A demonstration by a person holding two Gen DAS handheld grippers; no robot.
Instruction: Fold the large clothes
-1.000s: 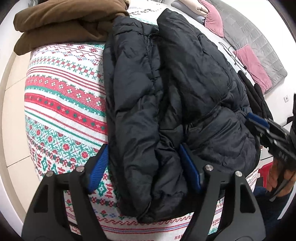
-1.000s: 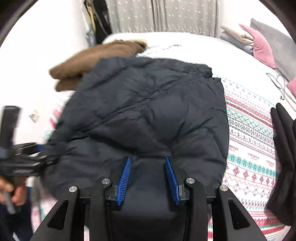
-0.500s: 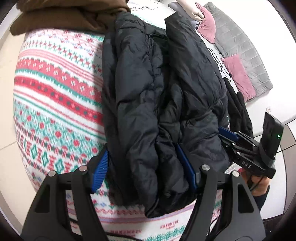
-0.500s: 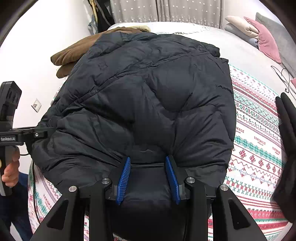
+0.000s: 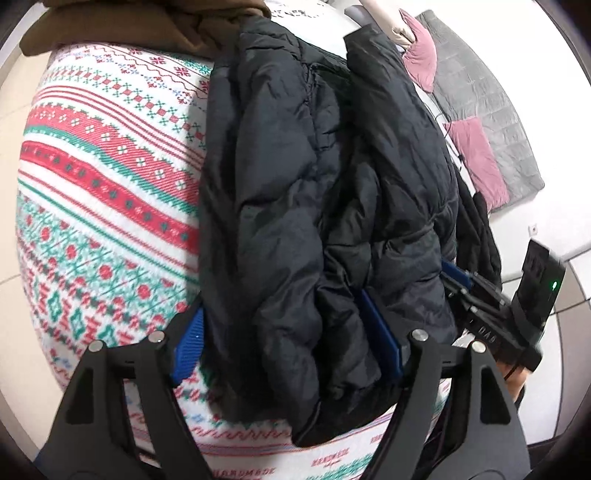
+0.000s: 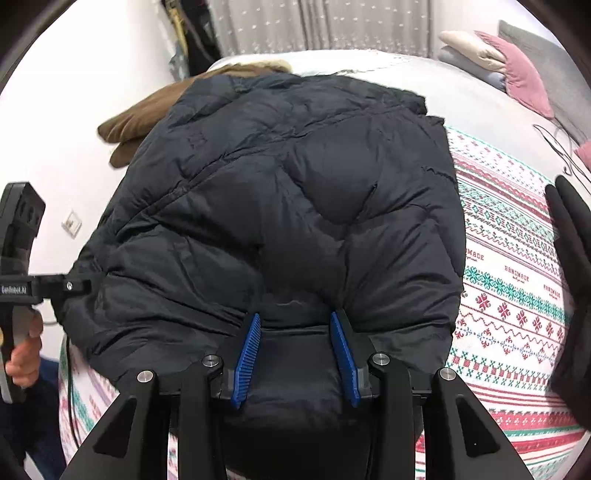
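1. Your right hand-held gripper (image 6: 295, 354) is clamping a bunched fold of the black puffer jacket (image 6: 288, 206) between its blue pads (image 6: 249, 354), at the hem nearest you.
2. Your left hand-held gripper (image 5: 288, 339) is straddling a thick roll of the same jacket (image 5: 295, 184); its jaws have just been opening wider, and the padding is lying between the blue pads (image 5: 380, 339), though you cannot tell whether they are pressing on it.
3. In the right wrist view your left hand-held gripper (image 6: 74, 286) is reaching into the jacket's left edge, with your hand (image 6: 24, 350) wrapping its grip.
4. In the left wrist view your right hand-held gripper (image 5: 461, 280) is tucking into the jacket's right side.
5. The jacket is lying folded lengthwise on the bed, over the red, green and white patterned blanket (image 5: 103, 177), with its hem hanging near the bed's edge.
6. A brown garment (image 5: 147, 22) is sitting at the far end, touching the jacket's collar.
7. Another black garment (image 6: 572, 277) is lying on the blanket to the right, apart from the jacket.
8. Pink pillows (image 5: 476, 158) and a grey quilt (image 5: 491, 92) are resting further off.
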